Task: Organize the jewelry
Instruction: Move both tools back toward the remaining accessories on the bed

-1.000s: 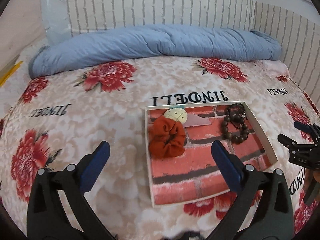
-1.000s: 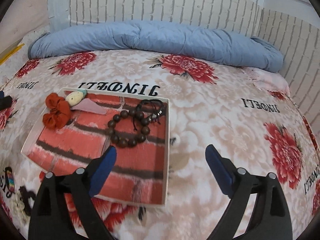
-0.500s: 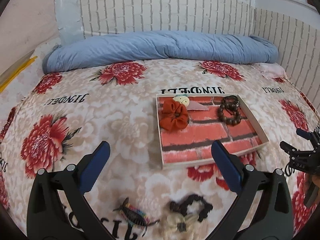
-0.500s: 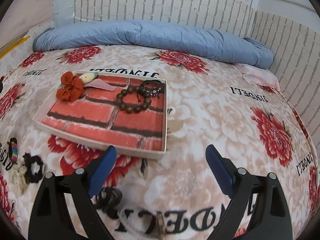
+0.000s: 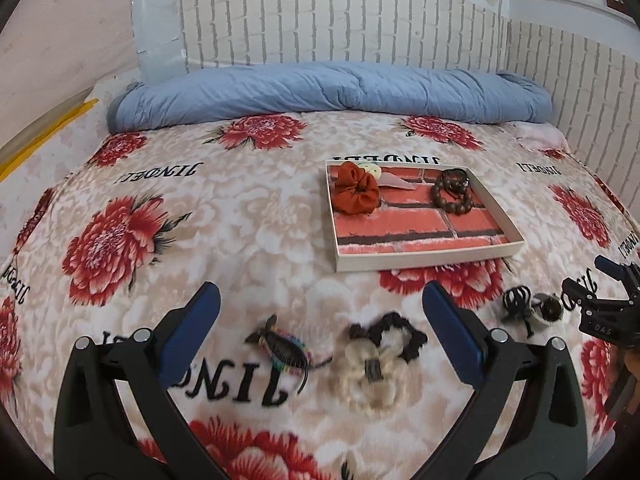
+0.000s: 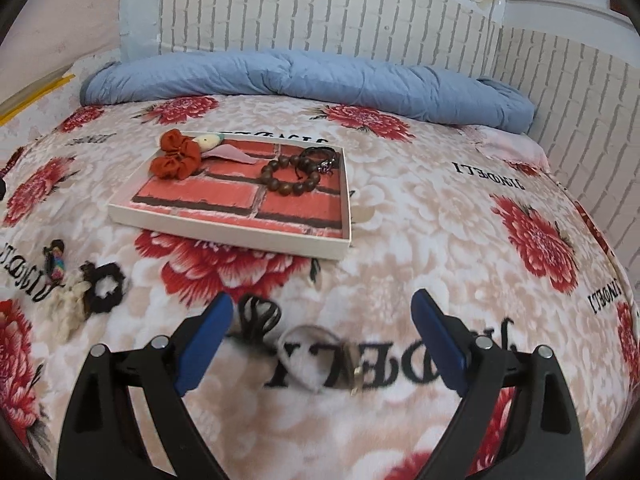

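Both hand-held grippers spread, empty: left hand-held gripper [image 5: 320, 320], right hand-held gripper [image 6: 322, 326]; tray [image 5: 424, 261] on bed w/ red scrunchie [image 5: 356, 194] + bead bracelet [image 5: 452, 196] inside; loose pcs lie near side of tray: black scrunchie w/ cream flower [image 5: 382, 354], black claw clip [image 6: 258, 314]. Risk: soft blanket [image 5: 240, 240] sags under pads; pinch may catch fabric or miss thin clip.

My left gripper [image 5: 320, 324] hangs open over the floral blanket [image 5: 240, 224], above a multicoloured woven bracelet [image 5: 286, 346] and a cream fabric flower on a black scrunchie [image 5: 380, 350]; beyond lies a shallow brick-patterned tray [image 5: 424, 258].
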The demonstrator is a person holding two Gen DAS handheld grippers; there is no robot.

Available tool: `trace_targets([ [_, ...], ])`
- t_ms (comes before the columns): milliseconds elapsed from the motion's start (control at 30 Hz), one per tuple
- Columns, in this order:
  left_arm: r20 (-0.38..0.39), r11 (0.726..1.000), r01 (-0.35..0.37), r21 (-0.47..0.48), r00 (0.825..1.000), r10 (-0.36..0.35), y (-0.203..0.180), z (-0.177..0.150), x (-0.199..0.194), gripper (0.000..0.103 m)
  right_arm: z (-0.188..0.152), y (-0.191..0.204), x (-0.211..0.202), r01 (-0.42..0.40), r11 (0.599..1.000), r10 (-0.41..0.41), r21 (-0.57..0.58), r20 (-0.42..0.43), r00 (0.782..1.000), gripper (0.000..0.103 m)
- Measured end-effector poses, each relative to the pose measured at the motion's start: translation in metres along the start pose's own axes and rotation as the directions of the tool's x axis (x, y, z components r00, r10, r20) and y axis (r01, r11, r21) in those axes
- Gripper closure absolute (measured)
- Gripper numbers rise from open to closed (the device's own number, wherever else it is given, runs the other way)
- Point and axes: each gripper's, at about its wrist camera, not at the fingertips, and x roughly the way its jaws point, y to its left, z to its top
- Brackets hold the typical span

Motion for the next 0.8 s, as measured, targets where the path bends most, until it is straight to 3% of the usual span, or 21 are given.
trace_targets([
  [400,0.058,0.998,-0.046,0.035,0.997,0.044,-0.012,-0.033,-0.059,0.005,-0.028,0.001,-0.055,-0.02,0.999,0.018,0.031,0.077,0.997,0.014],
  [600,0.055,0.996,-0.067,0.057,0.996,0.064,-0.015,-0.027,-0.062,0.005,-0.018,0.005,-0.063,-0.02,1.0,0.019,0.017,0.086,0.996,0.014],
  [800,0.046,0.999,-0.041,0.014,0.998,0.041,-0.011,-0.024,-0.048,0.005,-0.012,0.013,-0.052,-0.021,1.0,0.02,0.006,0.091,0.996,0.014],
])
